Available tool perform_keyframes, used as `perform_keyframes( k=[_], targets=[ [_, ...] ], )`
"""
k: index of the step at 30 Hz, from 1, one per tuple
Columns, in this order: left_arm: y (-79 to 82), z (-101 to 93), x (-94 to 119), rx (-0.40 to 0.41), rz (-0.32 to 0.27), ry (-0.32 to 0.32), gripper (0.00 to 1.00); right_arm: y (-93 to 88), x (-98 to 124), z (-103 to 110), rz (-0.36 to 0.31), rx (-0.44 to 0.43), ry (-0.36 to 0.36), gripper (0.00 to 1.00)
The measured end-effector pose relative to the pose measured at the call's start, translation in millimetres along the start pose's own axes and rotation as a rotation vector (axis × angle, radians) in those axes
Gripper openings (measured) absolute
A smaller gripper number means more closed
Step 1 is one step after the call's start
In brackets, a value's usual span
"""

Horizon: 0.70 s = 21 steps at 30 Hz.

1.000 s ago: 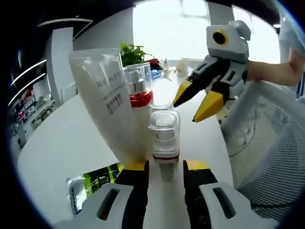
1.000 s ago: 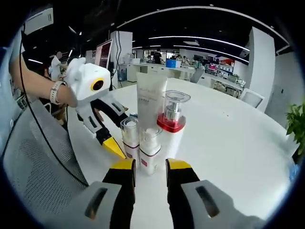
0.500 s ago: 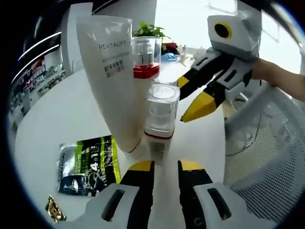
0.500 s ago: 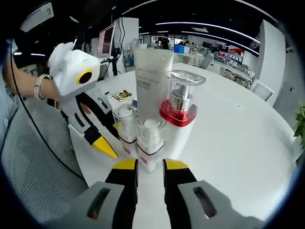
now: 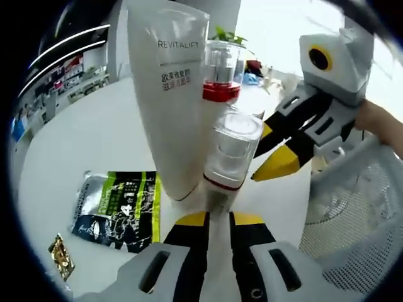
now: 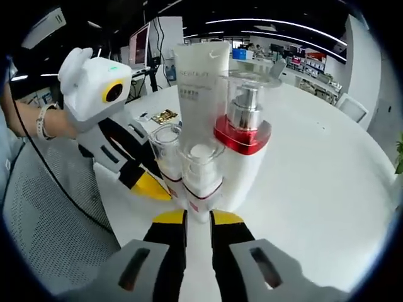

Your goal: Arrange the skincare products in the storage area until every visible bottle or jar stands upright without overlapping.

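Several skincare items stand upright in a tight cluster on the white table (image 5: 75, 145). A tall white Revitalift tube (image 5: 173, 107) (image 6: 198, 75) is beside a white pump bottle with a red collar (image 5: 219, 88) (image 6: 242, 135). My left gripper (image 5: 218, 219) is shut on the base of a small clear-capped bottle (image 5: 232, 154) (image 6: 167, 148). My right gripper (image 6: 198, 217) is shut on the base of a second small clear-capped bottle (image 6: 200, 176). The right gripper (image 5: 277, 151) reaches in behind the left one's bottle, and the left gripper (image 6: 148, 182) comes in beside the right one's bottle.
A green and black sachet (image 5: 119, 211) lies flat left of the cluster, with a gold foil packet (image 5: 63, 264) (image 6: 165, 116) near it. A grey mesh chair (image 5: 352, 220) (image 6: 44, 233) stands against the table's edge. A person's hand (image 6: 38, 123) holds the left gripper.
Both pairs of jaws have narrowed onto the small bottles between them. Both cameras have moved closer to the cluster, and the other gripper sits nearer the bottles in each view.
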<state>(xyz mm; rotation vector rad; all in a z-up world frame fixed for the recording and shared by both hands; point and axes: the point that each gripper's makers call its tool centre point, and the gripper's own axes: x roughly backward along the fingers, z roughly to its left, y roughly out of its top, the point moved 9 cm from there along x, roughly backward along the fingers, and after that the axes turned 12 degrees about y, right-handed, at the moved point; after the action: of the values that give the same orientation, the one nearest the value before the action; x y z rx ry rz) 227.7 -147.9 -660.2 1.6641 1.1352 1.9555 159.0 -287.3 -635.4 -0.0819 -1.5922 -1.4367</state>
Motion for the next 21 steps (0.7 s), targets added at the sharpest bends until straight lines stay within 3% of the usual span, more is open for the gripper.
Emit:
perform_keyframes(
  k=[21],
  targets=[
    [-1.7, 2.4, -7.4, 0.046, 0.009, 0.034, 0.07, -0.2, -1.9, -4.4, 0.010, -0.027, -0.018, 0.11]
  ],
)
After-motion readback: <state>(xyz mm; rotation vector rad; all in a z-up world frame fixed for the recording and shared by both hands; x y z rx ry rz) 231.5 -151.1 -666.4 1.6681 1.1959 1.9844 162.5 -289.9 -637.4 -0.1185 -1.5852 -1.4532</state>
